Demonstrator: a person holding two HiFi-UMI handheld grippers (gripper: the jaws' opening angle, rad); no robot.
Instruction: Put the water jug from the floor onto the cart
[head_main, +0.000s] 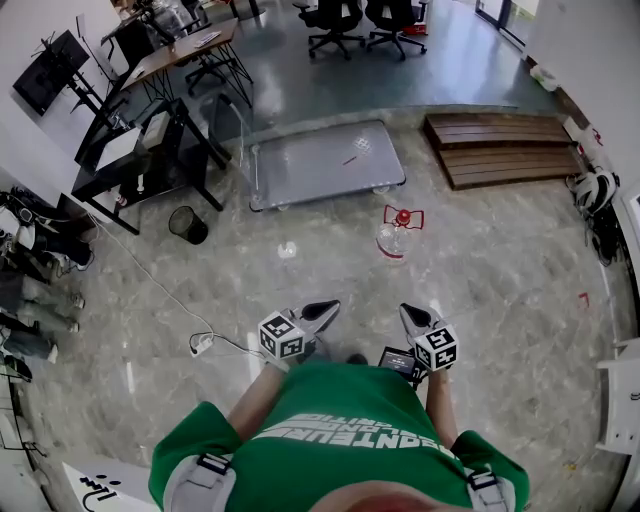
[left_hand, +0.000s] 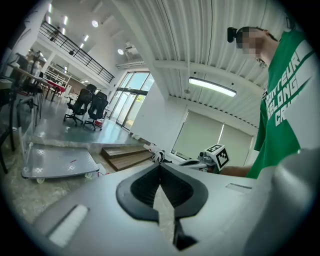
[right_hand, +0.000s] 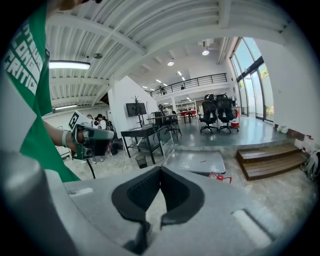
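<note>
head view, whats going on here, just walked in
A person in a green shirt stands holding a gripper in each hand. The left gripper and right gripper are both shut and empty, held out toward the water jug. The jug sits on the floor, a little short of the flat cart. Nothing has been picked up yet.

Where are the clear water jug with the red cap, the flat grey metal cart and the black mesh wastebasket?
clear water jug with the red cap (head_main: 391, 242): head view, clear body.
flat grey metal cart (head_main: 310, 165): head view, bare deck.
black mesh wastebasket (head_main: 194, 233): head view, mesh wall.
</note>
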